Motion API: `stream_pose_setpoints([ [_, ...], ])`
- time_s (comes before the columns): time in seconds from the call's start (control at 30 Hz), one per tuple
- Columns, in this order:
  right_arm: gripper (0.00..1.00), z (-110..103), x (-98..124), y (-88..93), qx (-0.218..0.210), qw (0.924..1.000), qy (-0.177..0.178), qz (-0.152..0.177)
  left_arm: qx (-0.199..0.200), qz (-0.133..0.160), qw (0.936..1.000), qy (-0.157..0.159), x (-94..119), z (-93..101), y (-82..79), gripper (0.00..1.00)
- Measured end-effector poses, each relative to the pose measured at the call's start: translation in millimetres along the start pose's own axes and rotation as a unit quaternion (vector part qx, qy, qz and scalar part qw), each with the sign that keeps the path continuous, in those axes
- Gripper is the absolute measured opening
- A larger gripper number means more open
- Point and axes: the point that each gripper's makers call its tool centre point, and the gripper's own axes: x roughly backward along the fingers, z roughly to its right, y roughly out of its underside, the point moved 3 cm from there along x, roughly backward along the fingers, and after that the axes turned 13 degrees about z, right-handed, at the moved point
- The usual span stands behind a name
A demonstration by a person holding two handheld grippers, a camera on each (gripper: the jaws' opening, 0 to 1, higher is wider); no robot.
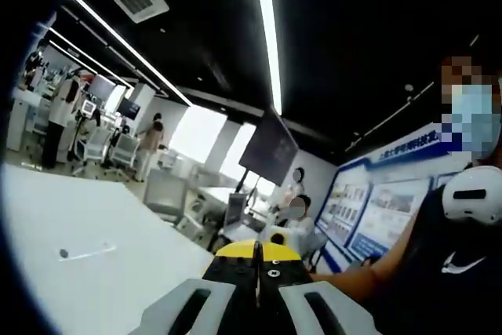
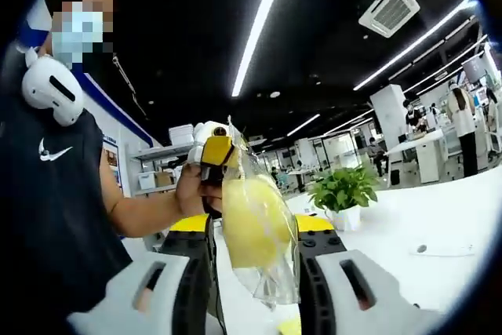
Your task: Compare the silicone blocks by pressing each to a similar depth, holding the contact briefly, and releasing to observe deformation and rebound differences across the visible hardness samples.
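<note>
A yellow silicone block (image 2: 255,221) sits inside a clear plastic bag (image 2: 271,280). The bag hangs between the two wide-apart jaws of my right gripper (image 2: 255,288), which stands open. I cannot tell whether its pads touch the bag. At the bag's top, a hand (image 2: 190,190) holds my left gripper (image 2: 217,151), which pinches the bag there. In the left gripper view my left gripper (image 1: 256,280) has its jaws pressed together, with only a thin seam between them.
A white table (image 1: 94,217) stretches ahead, with a small flat item (image 1: 82,253) on it. A potted plant (image 2: 343,192) stands on the table (image 2: 439,209). A person in a black shirt (image 2: 47,194) is close by. Desks and people fill the background.
</note>
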Motion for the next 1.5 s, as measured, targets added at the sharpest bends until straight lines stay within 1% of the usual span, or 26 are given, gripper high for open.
stream_pose_setpoints([
  [0.07, 0.32, 1.2, -0.2, 1.1, 0.002, 1.0, -0.001, -0.003, 0.001, 0.002, 1.0, -0.001, 0.5, 0.4, -0.3, 0.0],
  [0.1, 0.32, 0.0, -0.4, 0.7, -0.004, 1.0, -0.002, -0.003, 0.001, 0.002, 1.0, -0.001, 0.5, 0.7, -0.3, 0.0],
  [0.17, 0.28, 0.6, 0.8, 1.1, -0.001, 1.0, -0.003, -0.004, 0.003, 0.003, 1.0, -0.001, 0.7, 0.8, -0.5, 0.0],
  [0.27, 0.29, 0.8, 2.3, 3.3, -0.008, 0.9999, -0.001, -0.01, 0.008, 0.003, 1.0, 0.0, 0.3, 1.8, 0.2, 0.0],
  [0.4, 0.28, -1.2, 2.8, 2.5, -0.008, 0.9999, -0.001, -0.009, 0.005, 0.001, 1.0, 0.003, -0.1, 4.8, 0.2, 0.0],
  [0.6, 0.23, -6.0, 2.5, 1.7, -0.009, 0.9995, -0.004, -0.032, 0.008, 0.006, 0.9999, -0.001, 4.4, 4.8, 0.6, 0.0],
  [0.8, 0.18, -11.5, 0.7, 1.9, -0.008, 0.9988, -0.005, -0.048, -0.006, 0.004, 1.0, -0.002, 7.4, 7.8, -1.5, 0.0],
  [0.87, 0.16, -12.9, -0.1, 1.9, -0.014, 0.9984, -0.005, -0.055, -0.007, 0.003, 1.0, -0.001, 8.6, 8.0, -1.2, 0.0],
  [0.97, 0.14, -13.2, 1.3, 1.2, -0.005, 0.998, -0.001, -0.063, -0.029, 0.001, 0.9996, 0.003, 9.8, 10.4, 0.8, 0.0],
  [1.1, 0.11, -14.7, 2.8, 1.4, -0.012, 0.9968, -0.004, -0.079, -0.051, -0.006, 0.9987, 0.006, 10.9, 11.7, 2.2, 0.0],
  [1.13, 0.1, -14.7, 2.8, 1.1, -0.008, 0.9963, -0.001, -0.086, -0.054, -0.009, 0.9985, 0.005, 11.2, 11.4, 2.4, 0.0],
  [1.2, 0.09, -15.5, 3.6, 0.5, -0.012, 0.9951, 0.0, -0.098, -0.058, -0.02, 0.9981, 0.006, 11.9, 11.3, 3.3, 0.0],
  [1.23, 0.08, -17.8, 5.9, 2.9, -0.026, 0.9932, -0.002, -0.113, -0.07, -0.036, 0.9969, 0.006, 13.6, 10.1, 6.4, 0.0],
  [1.27, 0.07, -19.0, 8.5, 7.8, -0.028, 0.9903, -0.007, -0.136, -0.081, -0.06, 0.9949, 0.011, 17.4, 9.1, 11.0, 0.0],
  [1.3, 0.07, -17.6, 8.5, 9.4, -0.015, 0.9903, -0.013, -0.138, -0.082, -0.069, 0.9942, 0.009, 19.5, 7.6, 13.0, 0.0],
  [1.37, 0.06, -14.5, 9.2, 13.6, -0.017, 0.9895, -0.009, -0.143, -0.089, -0.071, 0.9934, 0.009, 20.0, 6.9, 17.4, 0.0],
  [1.43, 0.05, -13.2, 11.2, 15.8, -0.027, 0.9882, -0.008, -0.151, -0.094, -0.07, 0.993, 0.006, 20.1, 4.3, 20.9, 0.0],
  [1.5, 0.04, -12.9, 13.1, 17.1, -0.025, 0.9876, -0.006, -0.155, -0.092, -0.07, 0.9933, 0.005, 20.9, -0.6, 22.2, 0.0],
])
